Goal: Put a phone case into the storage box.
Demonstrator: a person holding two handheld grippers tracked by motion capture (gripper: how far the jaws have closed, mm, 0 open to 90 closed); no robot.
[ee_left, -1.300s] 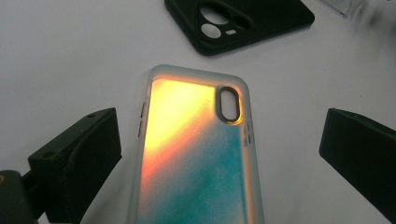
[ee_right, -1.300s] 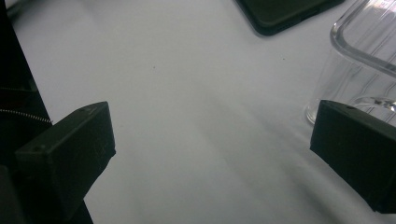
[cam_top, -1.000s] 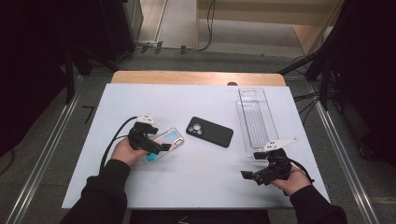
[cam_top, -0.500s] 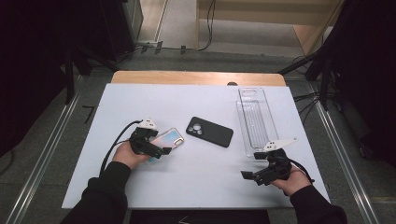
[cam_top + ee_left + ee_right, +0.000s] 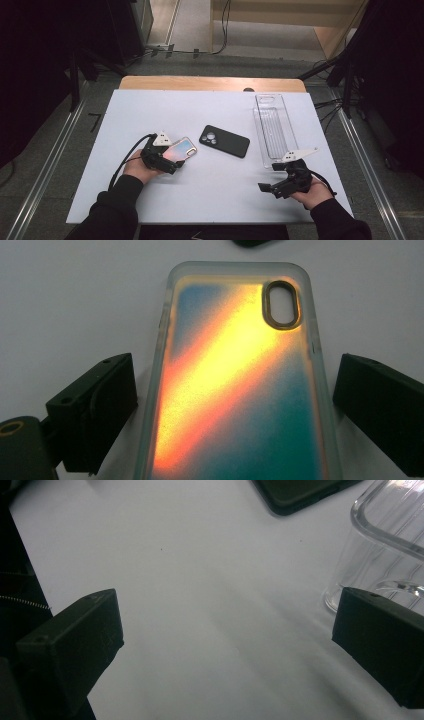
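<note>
Now left hand-held gripper (image 5: 230,405) straddles phone case (image 5: 235,380), jaws wide.
Next: close on case edges; right hand-held gripper (image 5: 225,645) wide, empty.

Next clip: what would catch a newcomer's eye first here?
The iridescent phone case, glowing orange, yellow and teal, lies flat on the white table at the left, with the left tool open astride its near end, jaws clear of its sides. Beside it at mid-table lies a black phone, back up, and to the right a long clear plastic tray. The right tool is open over bare table near the tray's near end.
</note>
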